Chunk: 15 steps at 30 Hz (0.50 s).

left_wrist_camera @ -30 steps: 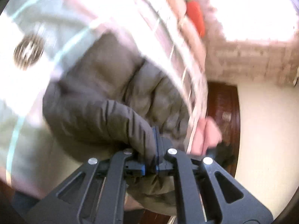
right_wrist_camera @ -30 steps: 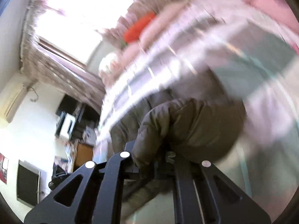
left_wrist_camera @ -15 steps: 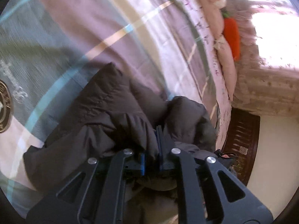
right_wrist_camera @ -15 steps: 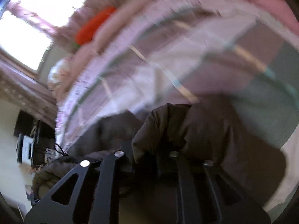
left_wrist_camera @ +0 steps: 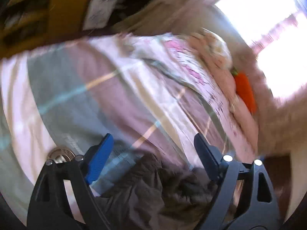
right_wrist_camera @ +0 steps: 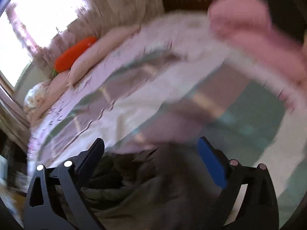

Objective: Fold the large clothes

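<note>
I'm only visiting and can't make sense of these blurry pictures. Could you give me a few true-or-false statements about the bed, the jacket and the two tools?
1. Both tools stand open. True: the left tool and right tool have just opened, and neither grips anything.
2. The dark jacket hangs in the air. False: it lies on the bedspread.
3. An orange carrot toy lies at the bed's far edge. True.
4. The bedspread is plain white. False: it has pink, grey and teal blocks.
</note>
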Motion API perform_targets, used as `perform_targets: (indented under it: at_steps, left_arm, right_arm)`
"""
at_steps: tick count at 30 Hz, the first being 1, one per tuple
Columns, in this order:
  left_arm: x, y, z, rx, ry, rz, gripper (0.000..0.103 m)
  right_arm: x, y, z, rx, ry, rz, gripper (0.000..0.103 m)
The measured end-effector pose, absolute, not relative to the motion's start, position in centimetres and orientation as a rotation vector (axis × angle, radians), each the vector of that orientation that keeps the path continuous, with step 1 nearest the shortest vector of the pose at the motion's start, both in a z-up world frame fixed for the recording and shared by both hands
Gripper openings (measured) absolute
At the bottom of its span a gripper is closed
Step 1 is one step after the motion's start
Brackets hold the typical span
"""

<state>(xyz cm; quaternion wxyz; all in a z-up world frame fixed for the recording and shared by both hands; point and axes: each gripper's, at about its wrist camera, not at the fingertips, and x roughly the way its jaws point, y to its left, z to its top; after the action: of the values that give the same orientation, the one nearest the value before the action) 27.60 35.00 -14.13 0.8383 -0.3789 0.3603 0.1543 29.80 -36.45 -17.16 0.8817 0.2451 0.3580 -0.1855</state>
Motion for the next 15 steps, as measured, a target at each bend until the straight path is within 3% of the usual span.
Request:
perform_targets:
  at_steps: [2, 6, 8, 11, 15]
  left_arm:
    - [27.1, 32.5, -12.2, -0.709, 0.799, 0.271, 0.070]
    - [27.4, 23.4, -11.5, -0.427, 0.953, 0.126, 0.070]
    - [27.8, 17.7, -13.7, -0.232, 1.085, 0.049, 0.060]
    - [27.8, 13.7, -18.0, -0.098, 1.218, 0.032, 0.059]
    - [29.3, 15.4, -21.9, -0.089, 1.250, 0.130, 0.061]
  right_arm:
    - [28.0, -33.9, -15.9, 0.438, 0.730, -0.277, 0.098]
    - [25.1, -23.6, -15.9, 0.210, 0.812, 0.002, 0.098]
    - [24.4, -18.9, -16.5, 0.136, 0.847, 0.102, 0.098]
    - [24.7, -12.7, -17.9, 0.039, 0.900, 0.210, 0.097]
    - [28.8, -9.8, -20.5, -0.005, 0.947, 0.175, 0.098]
